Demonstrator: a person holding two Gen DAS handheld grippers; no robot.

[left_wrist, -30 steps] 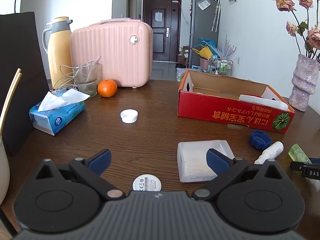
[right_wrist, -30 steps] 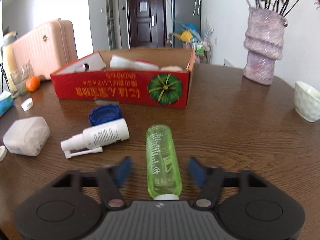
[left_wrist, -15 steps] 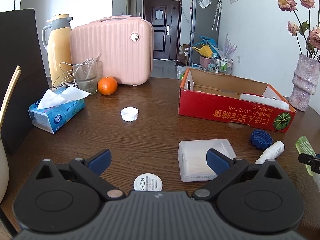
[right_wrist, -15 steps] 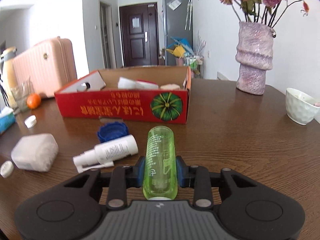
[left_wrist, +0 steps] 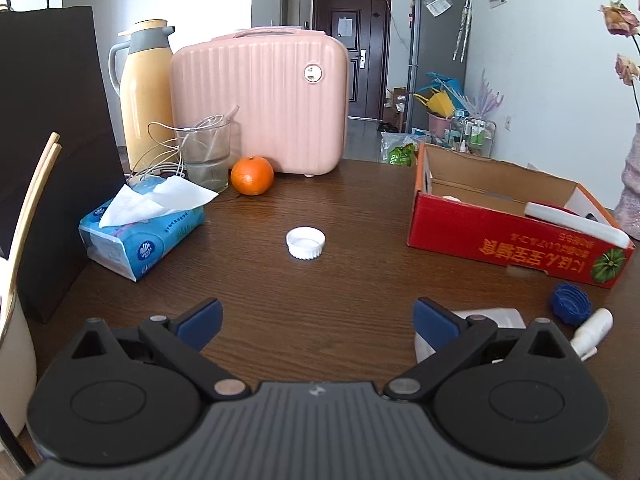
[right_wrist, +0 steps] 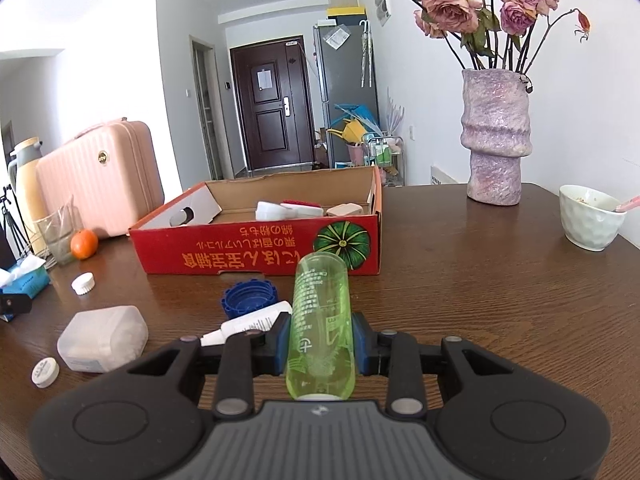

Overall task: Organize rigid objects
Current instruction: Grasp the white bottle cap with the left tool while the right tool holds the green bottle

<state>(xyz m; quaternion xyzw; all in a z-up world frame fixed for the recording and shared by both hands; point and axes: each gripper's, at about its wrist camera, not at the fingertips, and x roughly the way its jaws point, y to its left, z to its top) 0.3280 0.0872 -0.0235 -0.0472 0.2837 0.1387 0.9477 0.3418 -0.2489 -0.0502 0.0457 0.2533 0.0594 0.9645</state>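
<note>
My right gripper (right_wrist: pixel 320 340) is shut on a clear green bottle (right_wrist: pixel 320 320), lifted off the brown table and pointing toward the red cardboard box (right_wrist: pixel 260 252). That box holds a few white and beige items. On the table to the left lie a blue cap (right_wrist: pixel 250 294), a white spray bottle (right_wrist: pixel 248 322), a frosted plastic box (right_wrist: pixel 102 338), a white cap (right_wrist: pixel 83 283) and a small white disc (right_wrist: pixel 45 373). My left gripper (left_wrist: pixel 316 316) is open above bare table, with the white cap (left_wrist: pixel 305 242) ahead and the frosted box (left_wrist: pixel 492 320) behind its right finger.
A pink case (left_wrist: pixel 260 104), yellow jug (left_wrist: pixel 144 92), glass with cables (left_wrist: pixel 206 152), orange (left_wrist: pixel 252 175) and tissue pack (left_wrist: pixel 140 232) fill the far left. A black bag (left_wrist: pixel 52 152) stands at the left edge. A purple vase (right_wrist: pixel 496 136) and white bowl (right_wrist: pixel 590 222) sit far right.
My right gripper closed on the green bottle and raised it off the table. My left gripper moved forward and left, so the small white disc passed out of its view.
</note>
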